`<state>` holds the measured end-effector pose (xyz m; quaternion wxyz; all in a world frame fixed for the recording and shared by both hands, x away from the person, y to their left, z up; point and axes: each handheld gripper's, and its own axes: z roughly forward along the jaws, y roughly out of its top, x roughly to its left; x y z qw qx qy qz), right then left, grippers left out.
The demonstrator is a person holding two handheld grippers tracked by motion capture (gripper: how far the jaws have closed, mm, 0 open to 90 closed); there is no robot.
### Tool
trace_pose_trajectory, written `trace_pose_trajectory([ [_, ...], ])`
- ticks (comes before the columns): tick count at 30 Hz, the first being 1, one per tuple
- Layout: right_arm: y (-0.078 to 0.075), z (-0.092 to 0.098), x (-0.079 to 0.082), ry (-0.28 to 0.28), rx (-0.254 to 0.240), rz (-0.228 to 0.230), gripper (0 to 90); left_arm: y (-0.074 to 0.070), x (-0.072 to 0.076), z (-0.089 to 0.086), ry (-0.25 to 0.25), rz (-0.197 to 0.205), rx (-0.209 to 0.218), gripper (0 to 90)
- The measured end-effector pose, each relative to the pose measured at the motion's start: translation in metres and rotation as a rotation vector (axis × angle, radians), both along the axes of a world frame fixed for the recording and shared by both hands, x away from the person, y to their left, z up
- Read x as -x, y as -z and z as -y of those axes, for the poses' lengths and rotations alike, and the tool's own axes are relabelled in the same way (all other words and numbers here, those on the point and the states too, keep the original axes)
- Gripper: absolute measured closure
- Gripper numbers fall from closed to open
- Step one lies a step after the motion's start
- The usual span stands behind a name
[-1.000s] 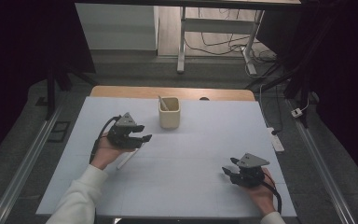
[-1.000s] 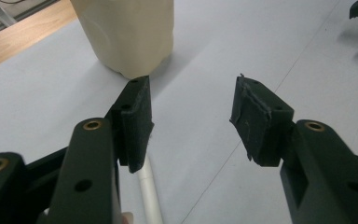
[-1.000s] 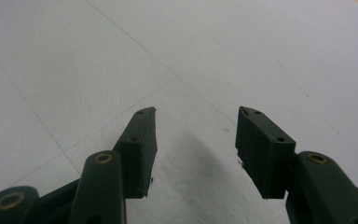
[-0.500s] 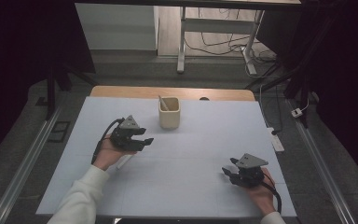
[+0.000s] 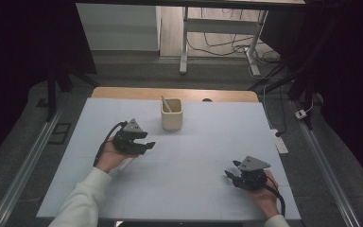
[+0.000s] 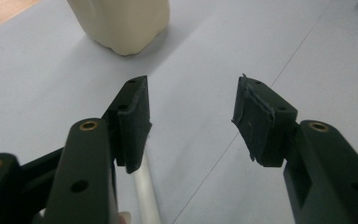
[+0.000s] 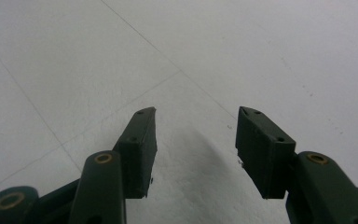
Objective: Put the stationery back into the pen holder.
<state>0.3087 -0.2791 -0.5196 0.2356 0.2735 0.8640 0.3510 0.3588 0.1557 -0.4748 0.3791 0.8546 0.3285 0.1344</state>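
A cream cup (image 5: pixel 171 118) stands at the back middle of the pale blue mat, with a light stick (image 5: pixel 165 103) leaning inside it. My left gripper (image 5: pixel 147 143) hovers left of and nearer than the cup, pointing right, open and empty. In the left gripper view the gripper (image 6: pixel 191 116) has wide jaws over bare mat, the cup (image 6: pixel 123 23) is ahead, and a white rod (image 6: pixel 144 191) lies on the mat under the left jaw. The rod (image 5: pixel 125 163) also peeks out beside the left hand. My right gripper (image 5: pixel 230 174) rests near the front right, open, with nothing between its jaws (image 7: pixel 196 140).
The mat (image 5: pixel 194 198) covers a wooden table whose bare strip (image 5: pixel 123 92) shows at the back. A white power strip (image 5: pixel 280 142) lies just off the mat's right edge. Metal rails run along both sides, and desk legs with cables stand beyond the table.
The left hand and its gripper have drifted slightly toward the near edge of the table. The right gripper has stayed put.
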Motion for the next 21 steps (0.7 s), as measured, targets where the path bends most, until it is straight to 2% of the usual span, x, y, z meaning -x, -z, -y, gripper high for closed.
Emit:
trace_pose_trajectory([
  [11, 0.000, -0.001, 0.000, -0.002, 0.006, 0.003, 47.6, 0.004, -0.002, 0.000, -0.002, -0.014, -0.010, 45.2],
  [15, 0.000, -0.001, 0.000, -0.002, 0.006, 0.001, 47.7, 0.004, -0.002, -0.004, -0.014, -0.009, -0.012, 45.2],
  [17, 0.000, -0.001, 0.000, -0.002, 0.003, 0.000, 47.6, 0.005, -0.003, -0.009, -0.021, -0.019, -0.007, 45.4],
  [21, 0.000, -0.001, 0.001, -0.003, -0.001, 0.003, 47.5, 0.008, -0.004, -0.013, -0.034, -0.034, -0.032, 45.4],
])
